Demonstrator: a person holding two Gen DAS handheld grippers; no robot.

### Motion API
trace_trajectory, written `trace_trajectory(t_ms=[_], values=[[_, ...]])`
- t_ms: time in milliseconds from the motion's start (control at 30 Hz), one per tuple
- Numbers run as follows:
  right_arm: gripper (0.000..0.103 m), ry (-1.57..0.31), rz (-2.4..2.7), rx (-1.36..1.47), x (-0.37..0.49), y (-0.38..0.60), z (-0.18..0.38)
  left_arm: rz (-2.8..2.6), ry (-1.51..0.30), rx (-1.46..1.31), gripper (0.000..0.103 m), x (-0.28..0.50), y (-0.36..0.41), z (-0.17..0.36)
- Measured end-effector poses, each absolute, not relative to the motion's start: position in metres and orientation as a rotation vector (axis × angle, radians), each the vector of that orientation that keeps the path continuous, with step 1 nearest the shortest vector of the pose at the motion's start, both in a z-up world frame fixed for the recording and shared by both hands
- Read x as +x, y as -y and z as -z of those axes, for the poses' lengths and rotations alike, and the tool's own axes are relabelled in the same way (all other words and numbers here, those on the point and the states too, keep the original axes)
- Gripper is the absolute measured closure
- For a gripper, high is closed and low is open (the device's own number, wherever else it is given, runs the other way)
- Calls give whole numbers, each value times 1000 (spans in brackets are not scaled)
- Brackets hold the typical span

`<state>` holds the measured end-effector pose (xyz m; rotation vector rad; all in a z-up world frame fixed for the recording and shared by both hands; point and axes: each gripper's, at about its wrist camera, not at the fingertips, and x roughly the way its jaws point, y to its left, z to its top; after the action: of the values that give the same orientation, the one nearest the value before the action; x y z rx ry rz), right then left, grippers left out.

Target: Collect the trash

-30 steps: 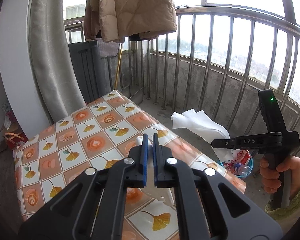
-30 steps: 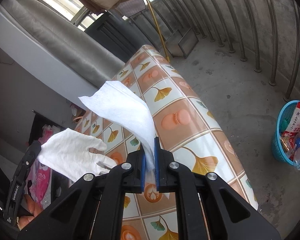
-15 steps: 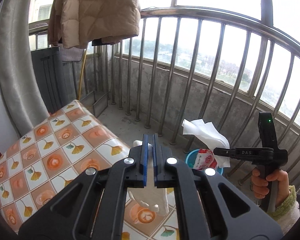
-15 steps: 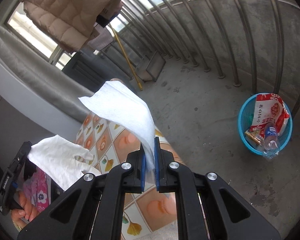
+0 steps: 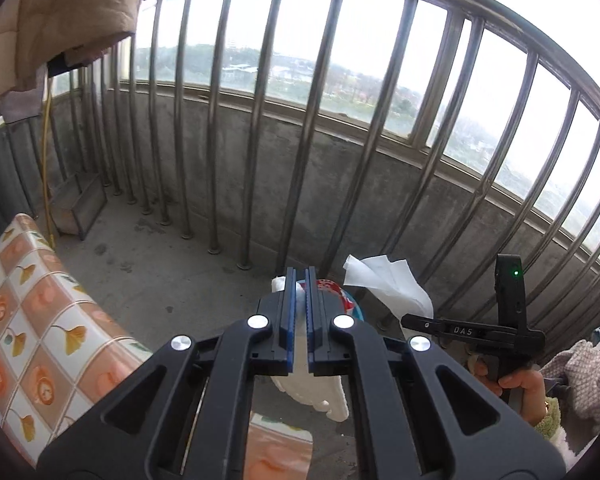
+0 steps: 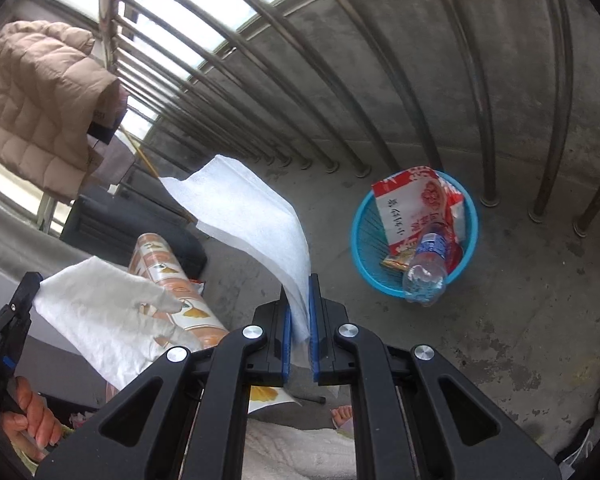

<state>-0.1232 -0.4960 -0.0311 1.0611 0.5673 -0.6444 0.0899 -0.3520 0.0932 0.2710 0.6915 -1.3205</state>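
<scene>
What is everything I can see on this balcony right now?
Tissues: two, white, one clamped in each gripper.
Basket: one, blue, on the floor by the railing.
Snack packet: one, red and white, in the basket.
Bottle: one, clear plastic, leaning out of the basket.
Table: one, orange and white gingko-leaf cloth, beside the person.
Jacket: one, beige, hanging by the railing.
Railing: metal bars, around the balcony.
Left gripper: black, shut on a tissue.
Right gripper: black, shut on a tissue.
</scene>
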Motion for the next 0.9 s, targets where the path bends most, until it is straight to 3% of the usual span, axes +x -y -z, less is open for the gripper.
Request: trace_trajectory(t_ms=[400, 500, 533, 567, 633, 733, 900], values=[[95, -696, 732, 1163, -107, 576, 112, 1404, -786, 413, 100, 60, 502, -17], [90, -722, 746, 1168, -91, 605, 133, 1402, -795, 428, 99, 64, 530, 6], [77, -733, 741, 1178, -86, 614, 142, 1395, -813, 427, 89, 67, 538, 16], [58, -749, 740, 1183, -80, 623, 154, 1386, -846, 421, 69, 71, 546, 28], [47, -799, 779, 1160, -69, 636, 176, 1346, -899, 417, 57, 79, 555, 48], [47, -858, 827, 1171, -63, 644, 204, 1301, -961, 412, 56, 89, 554, 63], [46, -792, 836, 1194, -79, 632, 204, 1292, -926, 371, 44, 103, 525, 45]])
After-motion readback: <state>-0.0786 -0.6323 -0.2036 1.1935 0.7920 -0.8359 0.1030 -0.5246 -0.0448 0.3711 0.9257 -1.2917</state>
